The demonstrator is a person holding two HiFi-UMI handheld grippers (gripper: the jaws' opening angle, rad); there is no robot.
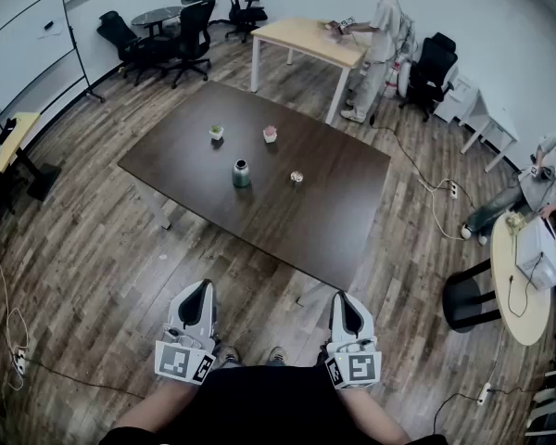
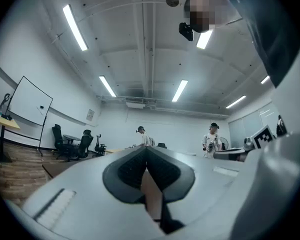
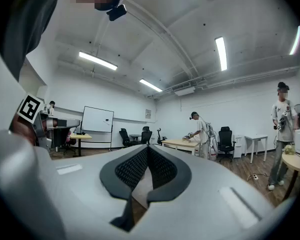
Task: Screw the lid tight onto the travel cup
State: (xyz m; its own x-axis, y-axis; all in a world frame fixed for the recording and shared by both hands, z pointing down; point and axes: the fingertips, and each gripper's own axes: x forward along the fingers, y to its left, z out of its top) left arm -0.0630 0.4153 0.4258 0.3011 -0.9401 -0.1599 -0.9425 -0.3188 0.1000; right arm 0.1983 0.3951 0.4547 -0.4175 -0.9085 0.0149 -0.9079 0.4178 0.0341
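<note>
Dark table (image 1: 338,207) bears probable travel cup (image 1: 241,173).

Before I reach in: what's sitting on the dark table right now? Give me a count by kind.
On the dark table:
Travel cup: 1
Small round piece, likely the lid: 1
Small pots: 2, the green-topped pot and the pink-topped pot
Total: 4
</note>
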